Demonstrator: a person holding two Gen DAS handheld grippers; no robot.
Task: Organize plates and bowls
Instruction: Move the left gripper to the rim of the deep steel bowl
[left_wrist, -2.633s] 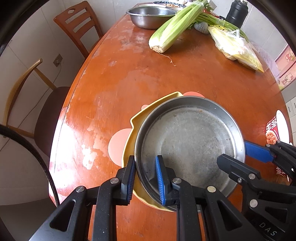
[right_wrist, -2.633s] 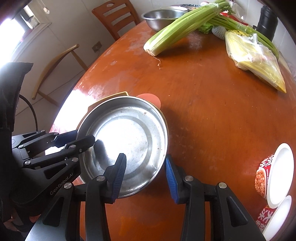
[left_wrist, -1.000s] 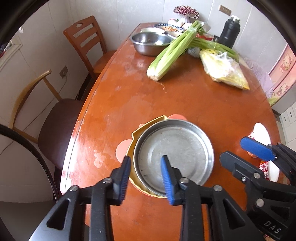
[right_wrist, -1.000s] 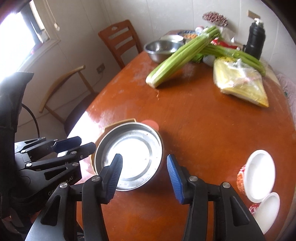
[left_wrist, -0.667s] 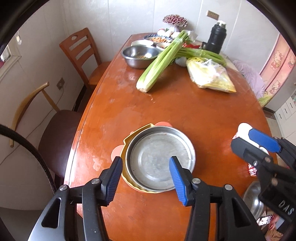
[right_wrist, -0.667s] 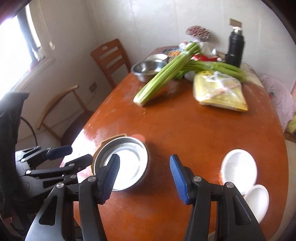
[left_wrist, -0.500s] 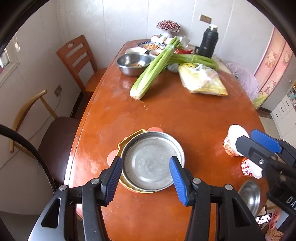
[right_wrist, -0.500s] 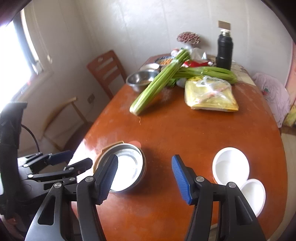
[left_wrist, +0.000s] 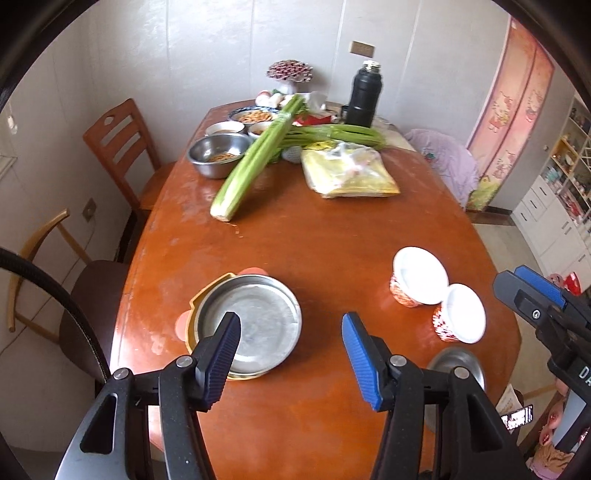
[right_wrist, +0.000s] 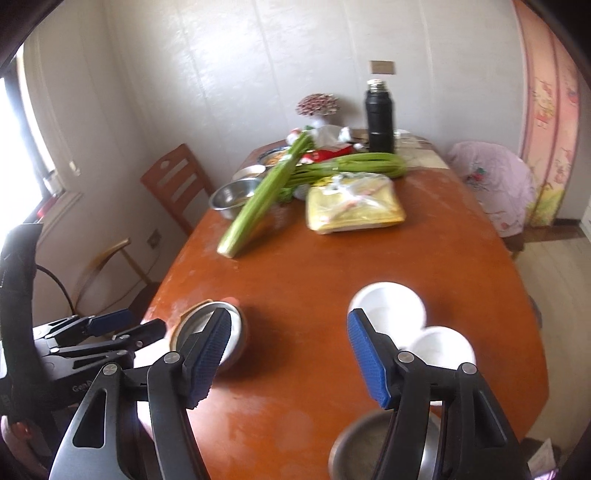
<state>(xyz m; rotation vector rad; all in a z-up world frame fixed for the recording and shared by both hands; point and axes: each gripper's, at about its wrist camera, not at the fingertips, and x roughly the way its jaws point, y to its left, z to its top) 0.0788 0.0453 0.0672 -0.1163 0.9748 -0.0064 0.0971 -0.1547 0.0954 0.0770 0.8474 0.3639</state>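
A round steel plate (left_wrist: 258, 325) lies stacked on a yellow plate (left_wrist: 195, 301) near the table's left edge. Above and in front of this stack hangs my left gripper (left_wrist: 290, 325), its jaws opening, with nothing between the blue pads. My right gripper (right_wrist: 288, 321) hovers over bare table between the steel plate (right_wrist: 238, 334) and two red-and-white bowls (right_wrist: 391, 299) (right_wrist: 443, 343); its jaws are opening too, with nothing between them. The same two bowls (left_wrist: 417, 275) (left_wrist: 461, 314) lie tipped on their sides. A small steel bowl (left_wrist: 458, 365) sits at the near edge.
At the far end of the wooden table (left_wrist: 314, 240) lie celery (left_wrist: 255, 162), a steel bowl with food (left_wrist: 218, 153), a yellow bag (left_wrist: 351, 173) and a black flask (left_wrist: 364, 96). Two chairs (left_wrist: 118, 147) (left_wrist: 44, 258) stand along the left side.
Both grippers have let go of the steel plate's rim, left it on the yellow plate, and lifted back. Their jaws have widened. The red-and-white bowls have come into view.
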